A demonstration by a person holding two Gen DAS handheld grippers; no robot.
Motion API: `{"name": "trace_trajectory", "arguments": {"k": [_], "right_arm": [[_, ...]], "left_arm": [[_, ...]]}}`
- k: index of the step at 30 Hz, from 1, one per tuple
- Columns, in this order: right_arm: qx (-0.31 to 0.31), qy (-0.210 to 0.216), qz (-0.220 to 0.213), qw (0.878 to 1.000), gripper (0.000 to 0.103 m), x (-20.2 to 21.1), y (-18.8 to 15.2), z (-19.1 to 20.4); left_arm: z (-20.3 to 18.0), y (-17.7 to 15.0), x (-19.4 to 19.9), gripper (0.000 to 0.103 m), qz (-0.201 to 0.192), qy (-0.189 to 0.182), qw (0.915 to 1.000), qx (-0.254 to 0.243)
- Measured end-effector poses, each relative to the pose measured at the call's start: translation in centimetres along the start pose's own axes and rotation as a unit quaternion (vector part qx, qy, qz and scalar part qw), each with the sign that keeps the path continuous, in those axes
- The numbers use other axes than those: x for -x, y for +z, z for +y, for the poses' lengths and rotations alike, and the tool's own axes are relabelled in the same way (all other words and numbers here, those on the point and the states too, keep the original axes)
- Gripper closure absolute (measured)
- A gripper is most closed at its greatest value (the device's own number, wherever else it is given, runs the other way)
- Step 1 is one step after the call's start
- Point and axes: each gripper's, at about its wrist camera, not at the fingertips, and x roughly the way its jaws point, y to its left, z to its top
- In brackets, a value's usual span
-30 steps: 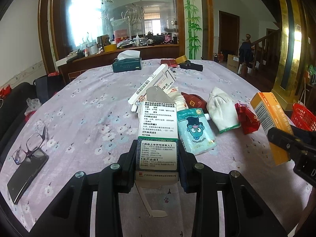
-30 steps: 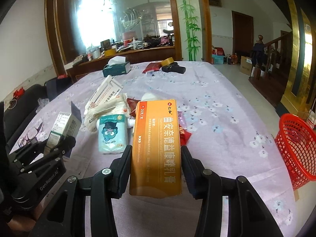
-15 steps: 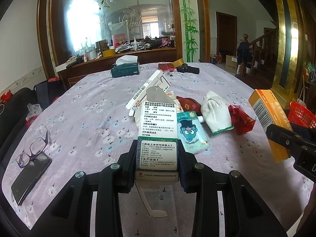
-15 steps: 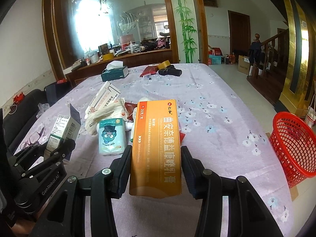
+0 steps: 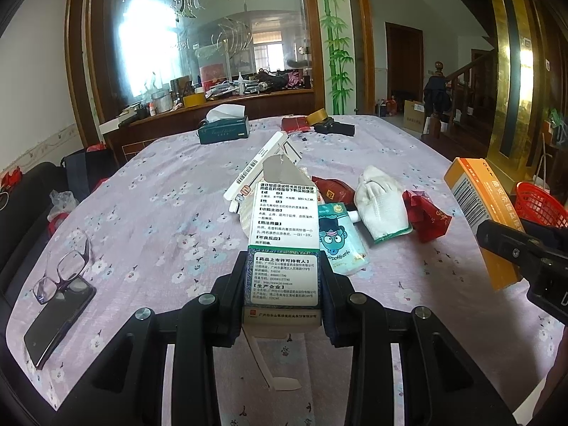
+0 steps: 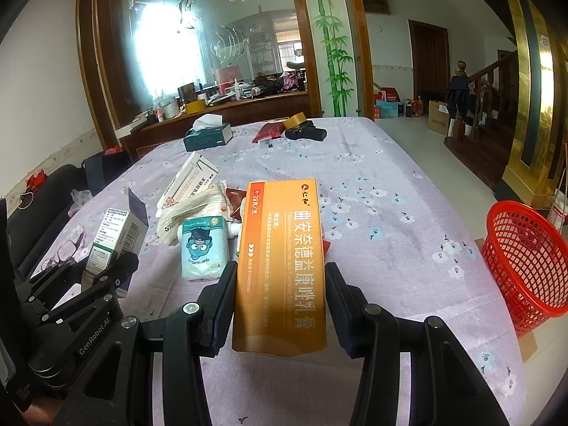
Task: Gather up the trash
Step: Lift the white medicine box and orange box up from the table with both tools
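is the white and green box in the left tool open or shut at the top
Open. The top flap of the white and green box stands up, unfolded, and a bottom flap hangs loose below the left tool.

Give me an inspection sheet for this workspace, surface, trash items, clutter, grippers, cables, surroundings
Surface: table under a lilac floral cloth.
Job's things: green-and-white carton and orange carton, both held; on the cloth a white carton, cartoon tissue pack, white glove, red wrappers.
Clutter: glasses on a phone, tissue box, tape roll.
Grippers: left gripper jaws closed on the green-and-white carton; right gripper jaws closed on the orange carton.
Cables: nothing seen.
Surroundings: red basket on the floor beside the table; cluttered sideboard; staircase.
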Motion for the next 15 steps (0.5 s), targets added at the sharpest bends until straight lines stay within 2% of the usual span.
{"name": "trace_trajectory", "arguments": {"k": [15], "right_arm": [[-0.008,0.004,-0.005,1.000,0.051,1.0,-0.1,-0.3]], "left_arm": [[-1.0,0.4,1.3,0.069,-0.006,0.000,0.9999,-0.009]]}}
